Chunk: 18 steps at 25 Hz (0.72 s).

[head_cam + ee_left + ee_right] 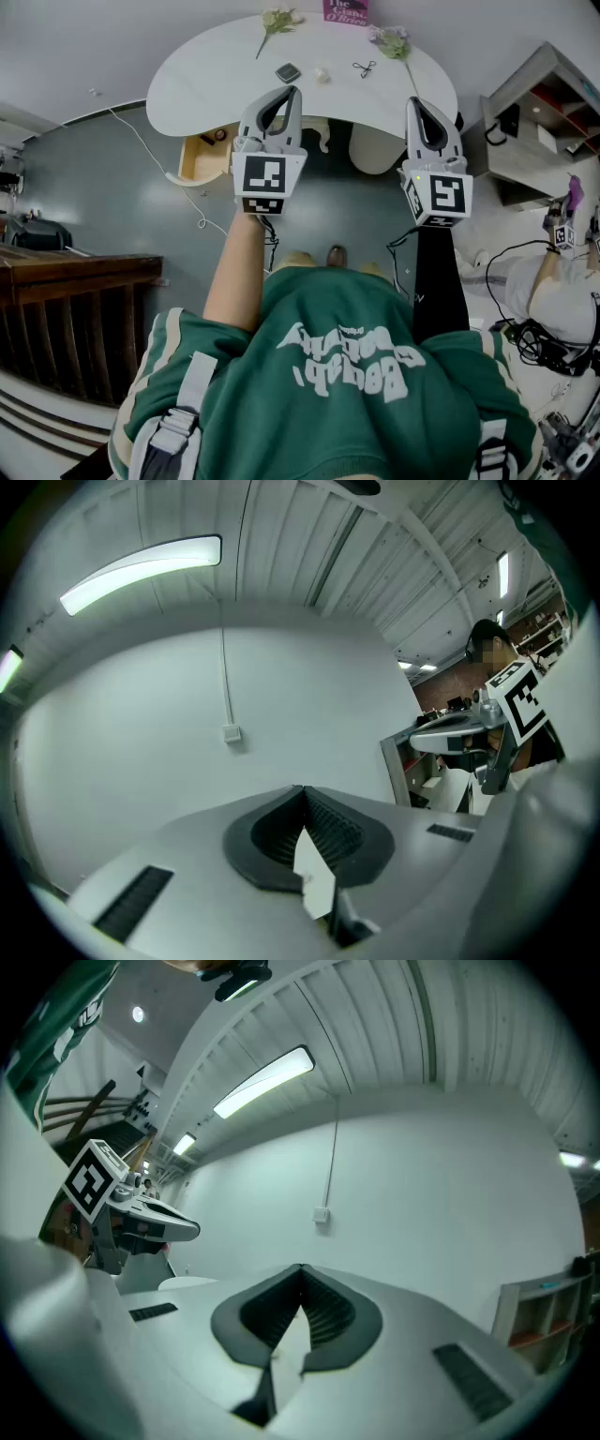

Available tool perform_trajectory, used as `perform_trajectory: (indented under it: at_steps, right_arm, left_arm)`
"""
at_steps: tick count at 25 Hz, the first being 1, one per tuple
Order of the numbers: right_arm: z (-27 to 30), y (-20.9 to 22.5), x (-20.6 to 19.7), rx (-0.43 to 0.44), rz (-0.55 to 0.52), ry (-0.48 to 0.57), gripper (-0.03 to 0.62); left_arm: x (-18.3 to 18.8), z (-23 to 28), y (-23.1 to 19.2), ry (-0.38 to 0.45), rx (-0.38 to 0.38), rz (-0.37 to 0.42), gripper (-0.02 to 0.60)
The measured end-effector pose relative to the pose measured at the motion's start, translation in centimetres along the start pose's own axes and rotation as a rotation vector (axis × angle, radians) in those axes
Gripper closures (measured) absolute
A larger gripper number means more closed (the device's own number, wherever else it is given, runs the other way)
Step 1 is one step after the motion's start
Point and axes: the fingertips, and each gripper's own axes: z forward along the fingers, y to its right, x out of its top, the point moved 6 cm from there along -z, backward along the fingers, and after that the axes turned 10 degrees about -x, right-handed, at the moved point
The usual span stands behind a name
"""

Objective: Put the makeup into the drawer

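Note:
A white curved table (197, 75) stands ahead of me. On it lie a small dark square makeup compact (288, 72), a small white item (322, 74) and a black clip (364, 67). Under its left end a wooden drawer (195, 161) stands pulled open, with small items inside. My left gripper (292, 92) is held level in front of the table, its jaws shut with nothing between them. My right gripper (418, 101) is level beside it, also shut and empty. Both gripper views face a bare wall: left gripper (302, 789), right gripper (300, 1267).
Flower sprigs (275, 21) and a pink sign (345, 9) sit at the table's far edge. A pale stool (375, 150) is tucked under the table. A shelf unit (539, 112) stands right, a dark wooden railing (75, 309) left, and a white cable (150, 150) crosses the floor.

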Motion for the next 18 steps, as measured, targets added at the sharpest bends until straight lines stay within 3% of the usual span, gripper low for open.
perform_trajectory:
  at_steps: [18]
  right_arm:
    - [0.9, -0.5, -1.3, -0.003, -0.011, -0.001, 0.585]
  left_arm:
    - [-1.1, -0.1, -1.0, -0.048, -0.007, -0.008, 0.566]
